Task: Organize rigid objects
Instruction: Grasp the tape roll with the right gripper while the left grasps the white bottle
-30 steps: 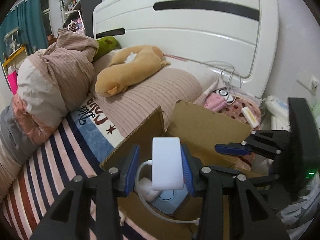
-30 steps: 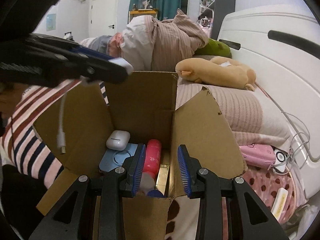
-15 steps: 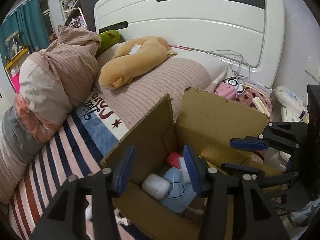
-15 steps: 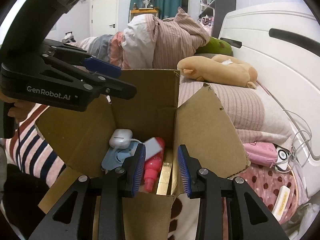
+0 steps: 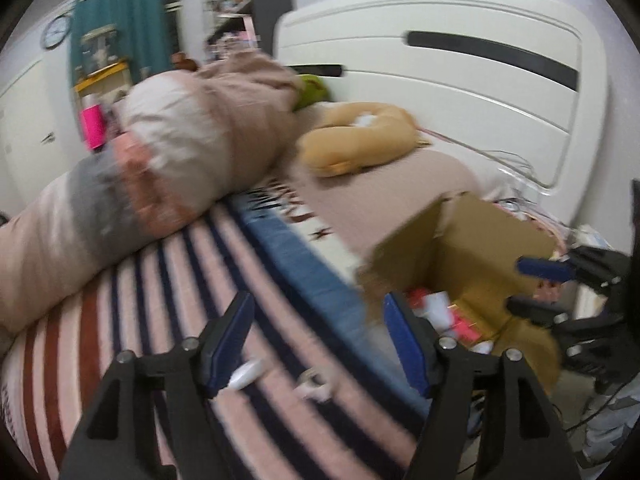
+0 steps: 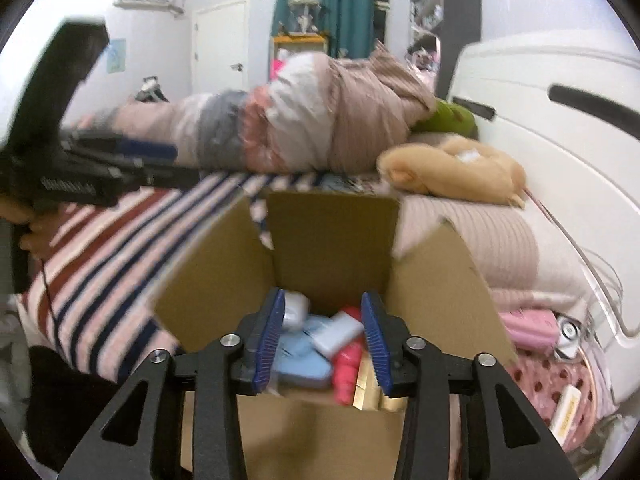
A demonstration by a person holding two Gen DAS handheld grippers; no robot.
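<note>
right wrist: both tools, left tool [image 5: 316, 344] and right tool [image 6: 325, 340], gape empty; one cardboard box [image 6: 332, 240].

You have one cardboard box [image 6: 332, 236], one white earbud case [image 6: 295, 314], one pink bottle [image 6: 347, 364] and two small white things [image 5: 246, 374] on the bed [image 5: 168, 292].

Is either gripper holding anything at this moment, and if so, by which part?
Nothing is held. The left gripper is open over the striped bedding, and the right gripper is open, empty, above the cardboard box.
</note>
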